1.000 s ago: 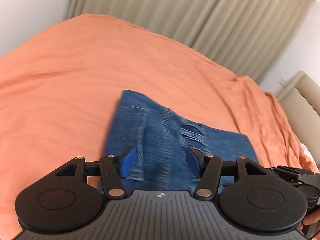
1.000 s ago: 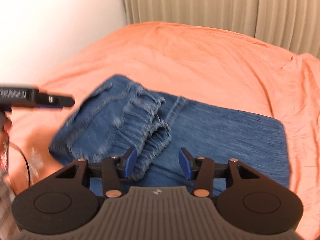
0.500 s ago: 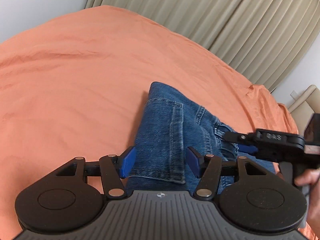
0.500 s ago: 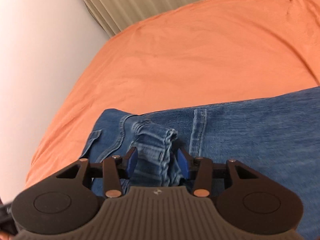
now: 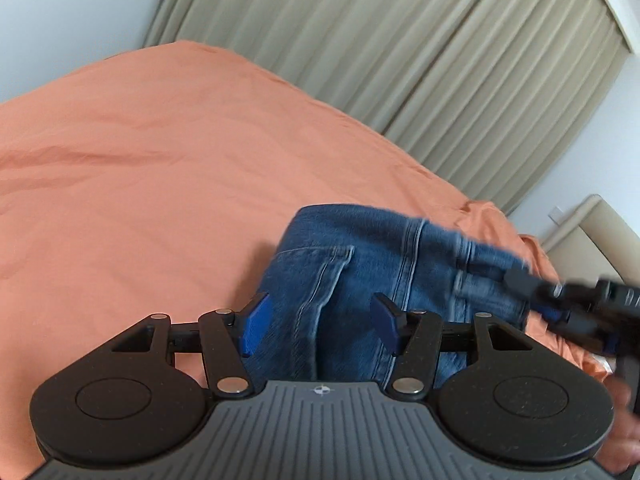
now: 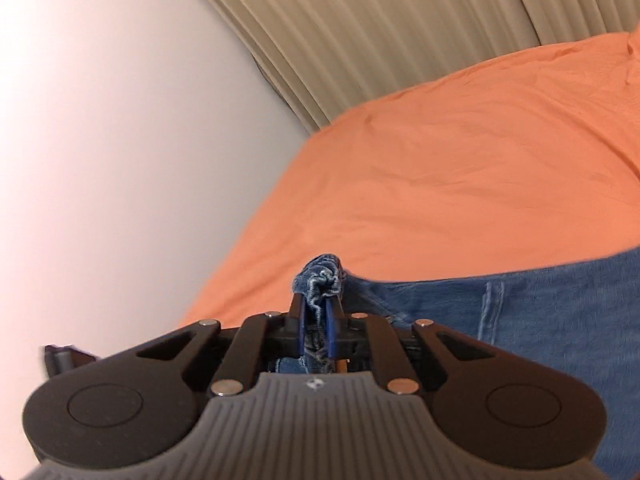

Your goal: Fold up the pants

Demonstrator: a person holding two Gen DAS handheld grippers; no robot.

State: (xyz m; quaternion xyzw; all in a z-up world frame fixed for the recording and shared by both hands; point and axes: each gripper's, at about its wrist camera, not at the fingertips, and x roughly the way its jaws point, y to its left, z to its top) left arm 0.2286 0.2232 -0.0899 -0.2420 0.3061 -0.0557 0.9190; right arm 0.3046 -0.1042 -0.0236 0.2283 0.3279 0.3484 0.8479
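Blue denim pants [image 5: 372, 272] lie folded on the orange bed sheet [image 5: 140, 168]. My left gripper [image 5: 320, 322] is open, its blue pads on either side of the pants' near edge by a back pocket. My right gripper [image 6: 318, 312] is shut on a bunched frayed edge of the pants [image 6: 322, 280], which sticks out above the pads. It also shows blurred in the left wrist view [image 5: 560, 300], at the pants' right end. The rest of the pants [image 6: 540, 328] spreads to the right in the right wrist view.
Beige curtains [image 5: 400, 60] hang behind the bed. A white wall [image 6: 120, 160] stands left of the bed. A beige headboard or chair [image 5: 592, 236] is at the far right. The orange sheet [image 6: 460, 160] stretches far beyond the pants.
My right gripper has shut on the frayed denim edge and lifted it. My left gripper has shifted a little over the pants and stays open.
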